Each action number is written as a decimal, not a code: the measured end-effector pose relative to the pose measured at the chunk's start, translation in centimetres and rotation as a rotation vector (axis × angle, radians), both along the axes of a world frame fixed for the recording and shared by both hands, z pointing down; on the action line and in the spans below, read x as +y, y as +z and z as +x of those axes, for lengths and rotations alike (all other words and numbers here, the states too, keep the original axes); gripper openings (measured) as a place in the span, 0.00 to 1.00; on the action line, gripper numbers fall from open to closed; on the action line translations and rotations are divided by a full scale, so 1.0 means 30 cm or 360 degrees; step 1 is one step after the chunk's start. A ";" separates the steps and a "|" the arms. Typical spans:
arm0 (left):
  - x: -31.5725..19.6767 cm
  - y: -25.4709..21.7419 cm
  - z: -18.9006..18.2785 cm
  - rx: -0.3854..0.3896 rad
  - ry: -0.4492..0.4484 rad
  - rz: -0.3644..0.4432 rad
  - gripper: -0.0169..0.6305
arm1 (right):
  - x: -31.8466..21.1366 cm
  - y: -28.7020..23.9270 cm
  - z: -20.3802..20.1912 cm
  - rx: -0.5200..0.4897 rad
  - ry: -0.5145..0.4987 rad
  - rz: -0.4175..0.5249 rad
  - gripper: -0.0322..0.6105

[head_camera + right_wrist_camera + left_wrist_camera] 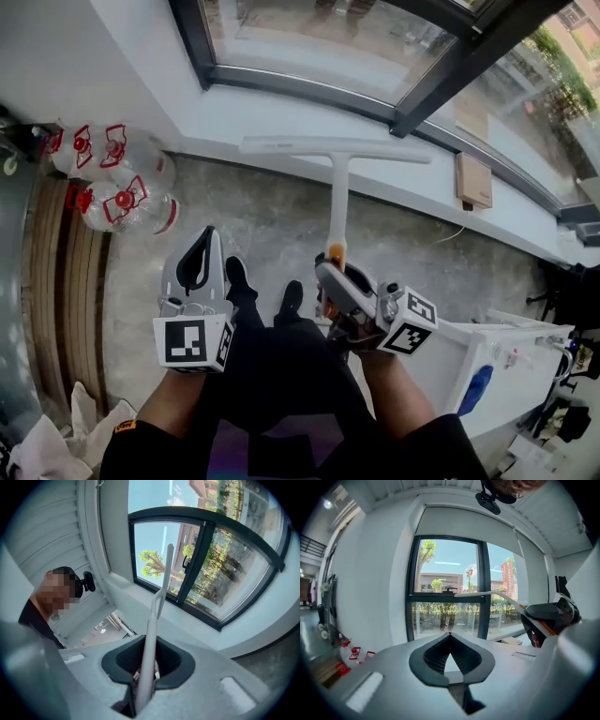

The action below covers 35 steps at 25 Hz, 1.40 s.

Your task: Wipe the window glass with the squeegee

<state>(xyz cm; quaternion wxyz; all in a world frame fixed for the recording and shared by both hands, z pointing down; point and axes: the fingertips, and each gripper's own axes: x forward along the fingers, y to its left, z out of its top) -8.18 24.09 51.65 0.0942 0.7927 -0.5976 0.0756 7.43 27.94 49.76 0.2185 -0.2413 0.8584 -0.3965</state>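
Head view: right tool [332,269] grips squeegee [338,184]; clear jugs [120,180] on floor [253,230].

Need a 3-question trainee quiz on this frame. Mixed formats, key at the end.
1. True or false: the left claw holds the squeegee.
2. Which of these lie on the floor at the person's left? A) water bottles B) a bucket C) a ladder
3. Fill in: the right claw is shut on the squeegee's ____.

Key: 1 false, it is shut and empty; 2 A; 3 handle.
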 end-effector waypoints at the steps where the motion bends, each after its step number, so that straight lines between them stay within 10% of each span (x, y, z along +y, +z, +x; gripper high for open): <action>1: 0.023 -0.008 0.004 -0.0012 0.0008 0.0006 0.05 | 0.025 0.002 0.003 -0.0004 0.0009 0.0000 0.12; 22: 0.445 0.029 -0.208 0.0075 0.0255 0.0011 0.05 | 0.546 0.085 -0.337 0.0023 0.0185 -0.0142 0.12; 35: 0.466 -0.036 -0.154 0.0117 0.0351 0.0070 0.05 | 0.566 0.003 -0.299 0.0021 0.0270 -0.0005 0.11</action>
